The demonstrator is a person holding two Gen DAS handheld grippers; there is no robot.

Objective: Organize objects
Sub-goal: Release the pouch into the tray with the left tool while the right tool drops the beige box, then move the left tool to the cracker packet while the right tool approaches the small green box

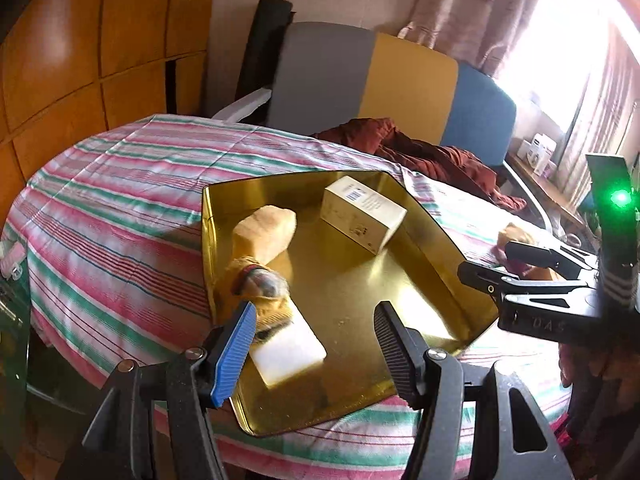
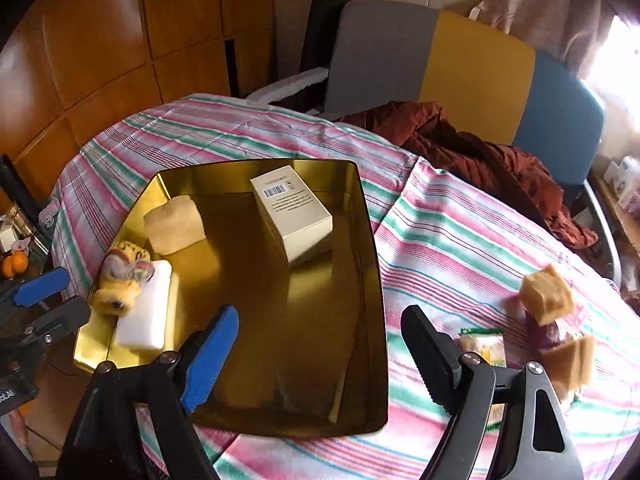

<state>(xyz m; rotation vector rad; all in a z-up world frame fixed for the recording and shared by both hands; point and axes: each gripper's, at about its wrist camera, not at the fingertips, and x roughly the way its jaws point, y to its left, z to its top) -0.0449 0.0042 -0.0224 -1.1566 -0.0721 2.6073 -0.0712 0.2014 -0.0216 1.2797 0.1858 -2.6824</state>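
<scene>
Over the gold tray (image 2: 372, 280) both my claws hang spread with nothing between the fingers: the left claw (image 1: 316, 344) at the tray's near edge, the right claw (image 2: 320, 356) over its near right part.

Still loose on the striped counter (image 2: 460, 232), right of the tray, lie what look like two tan sponge blocks (image 2: 546, 294), a small yellow-green packet (image 2: 486, 346) and something purple I cannot make out. I judge the blocks light and squashy, so I would pinch one across its flat sides and only gently, or it will bulge out. The packet looks thin and slippery; its edge seems the safer hold.

Inside the tray are four things. A cream carton (image 2: 296, 216) with a barcode on its end stands toward the back, stiff and light by the look of it, best taken across its narrow faces. A tan sponge block (image 2: 174, 224) sits at the left. Nearer me a white bar (image 2: 146, 316) lies flat, and a small yellow plush toy (image 2: 122, 280) rests partly on it. The middle and right of the tray floor are bare.
</scene>
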